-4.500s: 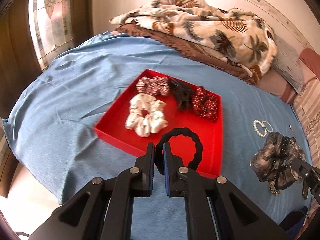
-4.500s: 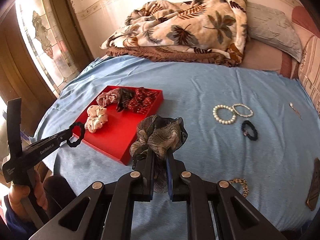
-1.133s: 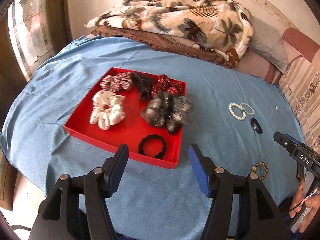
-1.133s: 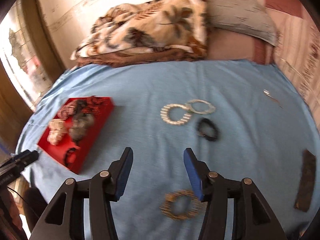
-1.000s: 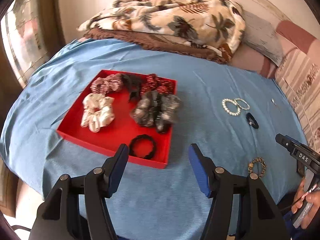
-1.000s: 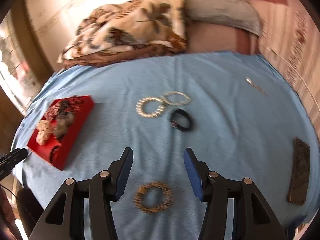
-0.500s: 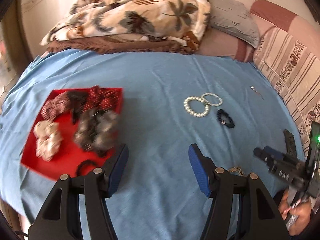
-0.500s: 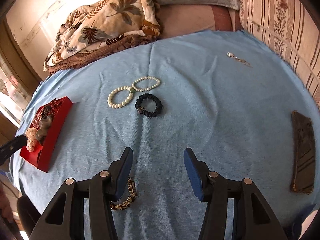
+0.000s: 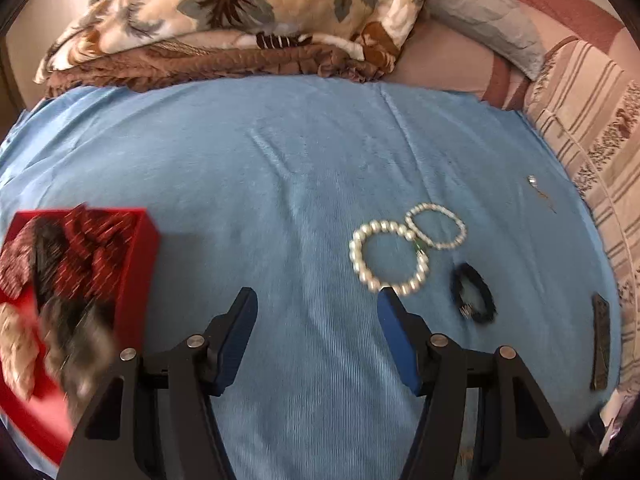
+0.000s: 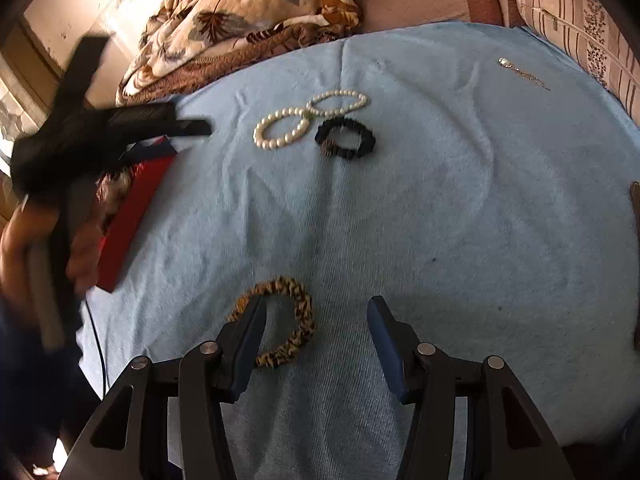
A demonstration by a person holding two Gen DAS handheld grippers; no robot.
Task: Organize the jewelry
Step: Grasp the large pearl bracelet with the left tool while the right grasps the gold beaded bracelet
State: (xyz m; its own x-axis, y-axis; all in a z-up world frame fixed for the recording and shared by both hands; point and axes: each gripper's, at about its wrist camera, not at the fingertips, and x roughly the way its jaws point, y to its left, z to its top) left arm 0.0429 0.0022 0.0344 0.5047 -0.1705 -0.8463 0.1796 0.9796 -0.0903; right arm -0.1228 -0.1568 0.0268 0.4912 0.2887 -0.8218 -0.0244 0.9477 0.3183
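Note:
My left gripper (image 9: 316,300) is open and empty above the blue sheet, its right fingertip next to a large pearl bracelet (image 9: 390,256). A thinner pearl bracelet (image 9: 436,226) and a black scrunchie (image 9: 472,294) lie just beyond. The red tray (image 9: 136,264) with several scrunchies is at the left, blurred. My right gripper (image 10: 316,310) is open and empty, low over a leopard-print bracelet (image 10: 298,320) that lies by its left finger. The pearl bracelets (image 10: 280,128) and the black scrunchie (image 10: 346,138) lie farther off. The left gripper (image 10: 120,124) shows blurred at the left.
A folded leaf-print blanket (image 9: 240,12) and pillows lie at the head of the bed. A thin chain (image 10: 520,72) lies at the far right. A dark flat phone-like object (image 9: 600,344) lies near the right edge. The red tray (image 10: 136,208) sits left.
Both grippers let go of their scrunchies in the tray and opened. The left one has swung right toward the pearl bracelets. The right one has come down over the leopard-print bracelet.

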